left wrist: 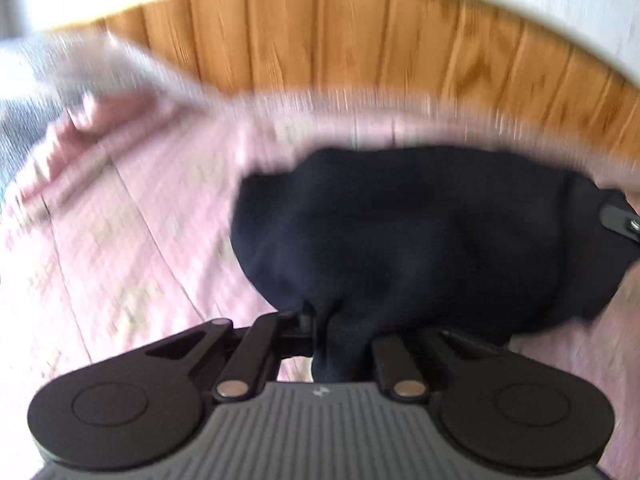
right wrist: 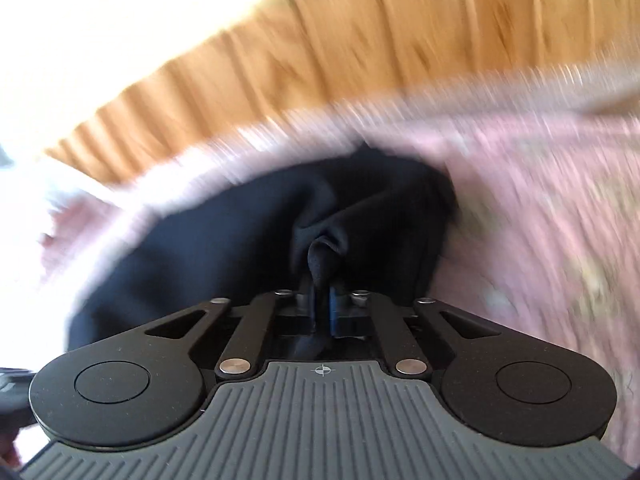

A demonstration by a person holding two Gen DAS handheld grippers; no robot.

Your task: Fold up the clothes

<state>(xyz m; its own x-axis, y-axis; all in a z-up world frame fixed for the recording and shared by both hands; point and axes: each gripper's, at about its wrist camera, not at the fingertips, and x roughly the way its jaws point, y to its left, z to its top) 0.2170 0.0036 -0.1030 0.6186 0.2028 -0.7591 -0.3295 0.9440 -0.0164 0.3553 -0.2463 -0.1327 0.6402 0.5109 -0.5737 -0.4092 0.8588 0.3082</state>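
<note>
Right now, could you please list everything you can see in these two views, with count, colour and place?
Dark garment: one, navy-black, bunched on the bedspread, pinched at two spots.
Bedspread: one, pink, patterned, under the garment.
Grey cloth: one, pale grey, far left; too blurred to identify.
Wooden panelling: orange-brown, behind the bed.
Wall: white, above the panelling.
Left hand-held gripper: one, black, shut on the garment.
Right hand-held gripper: one, black, shut on a fold of the garment.
</note>
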